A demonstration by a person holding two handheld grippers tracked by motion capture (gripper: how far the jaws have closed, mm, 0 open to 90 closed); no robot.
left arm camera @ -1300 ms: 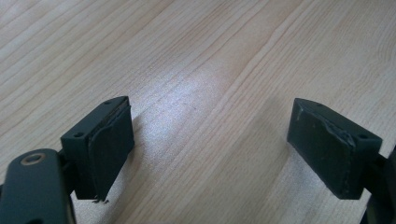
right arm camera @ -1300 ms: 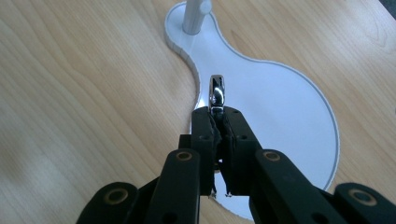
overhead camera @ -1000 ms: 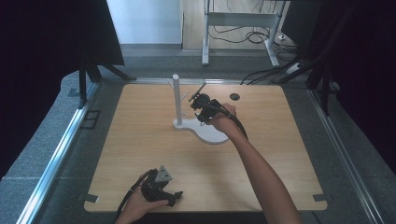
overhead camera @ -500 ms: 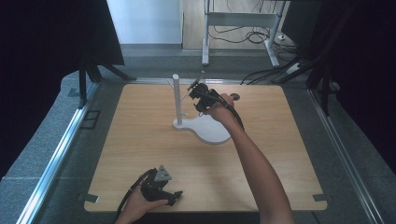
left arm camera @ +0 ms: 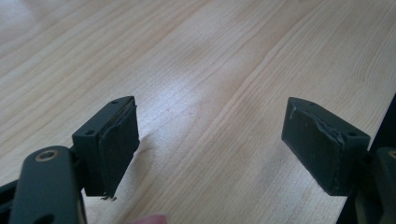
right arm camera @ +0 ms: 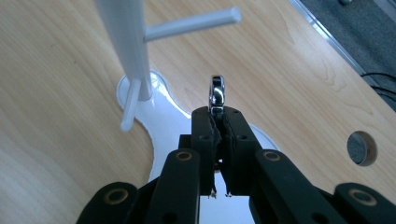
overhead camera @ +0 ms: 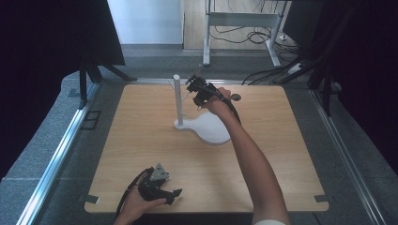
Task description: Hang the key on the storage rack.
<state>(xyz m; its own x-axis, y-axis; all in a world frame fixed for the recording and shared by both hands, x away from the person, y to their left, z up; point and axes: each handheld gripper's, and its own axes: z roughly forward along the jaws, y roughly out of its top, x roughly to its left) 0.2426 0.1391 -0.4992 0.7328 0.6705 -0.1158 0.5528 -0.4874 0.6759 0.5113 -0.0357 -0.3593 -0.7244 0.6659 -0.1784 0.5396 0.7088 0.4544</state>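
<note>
A white stand rises from the table: a thin post point(overhead camera: 177, 98) on a flat white base point(overhead camera: 213, 130). In the right gripper view the post point(right arm camera: 126, 42) carries a long side peg point(right arm camera: 191, 23) and a short lower peg point(right arm camera: 130, 105). My right gripper point(overhead camera: 195, 86) is held up beside the top of the post, to its right. It point(right arm camera: 217, 116) is shut on a small shiny metal ring point(right arm camera: 217, 93) that sticks up above the jaws. My left gripper point(overhead camera: 171, 194) lies at the table's front edge, open point(left arm camera: 212, 135), with bare wood between its pads.
The wooden table point(overhead camera: 141, 140) has a round hole point(overhead camera: 236, 97) near its back edge, behind the right hand. Metal rails run along both sides of the table. A desk frame and cables stand on the floor behind it.
The right gripper has lifted from over the white base and moved back and left, up beside the post's top, with the ring still in it. The left gripper has not moved.
</note>
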